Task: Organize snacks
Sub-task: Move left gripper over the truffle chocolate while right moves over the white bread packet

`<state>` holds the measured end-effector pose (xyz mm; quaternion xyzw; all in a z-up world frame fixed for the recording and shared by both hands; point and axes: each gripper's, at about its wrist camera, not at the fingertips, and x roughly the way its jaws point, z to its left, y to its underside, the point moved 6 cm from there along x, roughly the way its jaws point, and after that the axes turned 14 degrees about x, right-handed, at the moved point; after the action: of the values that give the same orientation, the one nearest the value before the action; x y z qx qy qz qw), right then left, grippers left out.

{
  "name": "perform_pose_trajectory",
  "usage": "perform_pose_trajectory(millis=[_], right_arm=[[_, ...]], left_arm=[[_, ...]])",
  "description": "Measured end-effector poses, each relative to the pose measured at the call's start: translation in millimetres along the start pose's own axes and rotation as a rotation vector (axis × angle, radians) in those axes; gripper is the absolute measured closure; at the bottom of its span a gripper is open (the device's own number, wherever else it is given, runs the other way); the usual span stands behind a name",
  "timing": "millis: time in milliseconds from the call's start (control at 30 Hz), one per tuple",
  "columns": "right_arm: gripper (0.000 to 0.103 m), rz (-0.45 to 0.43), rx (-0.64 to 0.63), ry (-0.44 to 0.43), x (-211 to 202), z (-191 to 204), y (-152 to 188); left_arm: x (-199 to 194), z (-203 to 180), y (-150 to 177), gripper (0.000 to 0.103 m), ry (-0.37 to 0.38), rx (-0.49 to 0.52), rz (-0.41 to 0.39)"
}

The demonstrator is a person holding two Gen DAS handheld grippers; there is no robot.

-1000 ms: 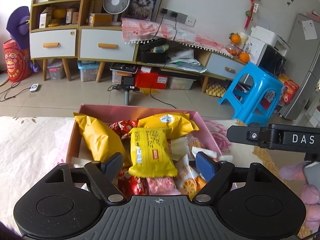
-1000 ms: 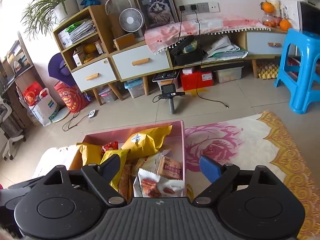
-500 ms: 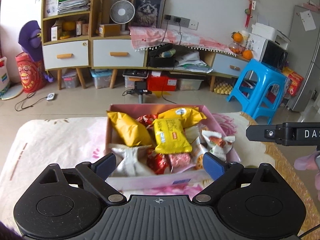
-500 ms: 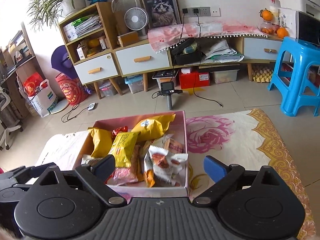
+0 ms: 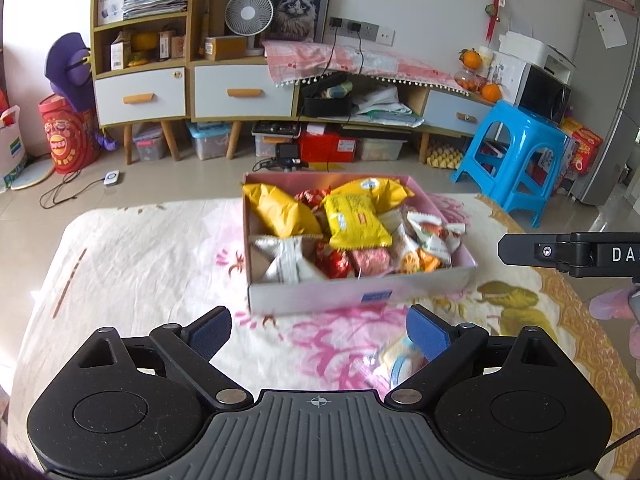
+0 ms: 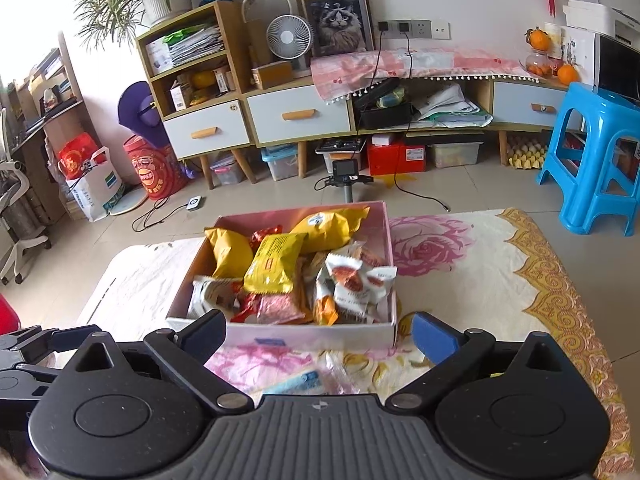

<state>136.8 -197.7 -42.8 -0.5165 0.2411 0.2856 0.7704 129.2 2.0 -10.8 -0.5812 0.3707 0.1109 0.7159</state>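
1. Pink box [image 5: 360,294] on flowered cloth [image 5: 152,264], ahead of both grippers, touched by neither.
2. Box packed with snack bags: flat yellow bag [image 5: 354,222] lying on top at centre; plump yellow bag [image 5: 280,210] at far left; another yellow bag [image 5: 370,188] against far wall.
3. White packet [image 5: 286,258] in near-left corner; red wrappers [image 5: 334,262] and pink packet [image 5: 370,258] along near wall; white-and-orange packets [image 5: 430,234] on right side.
4. Left gripper [image 5: 319,334]: jaws spread wide, nothing between them, only cloth below.
5. Right gripper [image 6: 319,334]: jaws opening, already wide; nothing between them, near wall of box just beyond the tips.
6. Loose packet [image 5: 400,360] with blue marking on cloth near the box, beside left gripper's right finger; blurred, type unclear.
7. Same loose wrapper visible under right gripper, clear of the box.
8. Blue stool [image 6: 596,160] on floor to the right, well apart from the cloth.
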Motion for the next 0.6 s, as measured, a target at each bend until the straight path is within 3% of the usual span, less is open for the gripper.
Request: perform_pose_trajectory(millis=[300, 600], right_arm=[[0.011, -0.031, -0.073, 0.002, -9, 6, 30], [0.011, -0.035, -0.172, 0.011, -9, 10, 64]], left_arm=[[-16, 8, 33, 0.007, 0.006, 0.009, -0.015], [-23, 19, 65, 0.007, -0.008, 0.006, 0.033]])
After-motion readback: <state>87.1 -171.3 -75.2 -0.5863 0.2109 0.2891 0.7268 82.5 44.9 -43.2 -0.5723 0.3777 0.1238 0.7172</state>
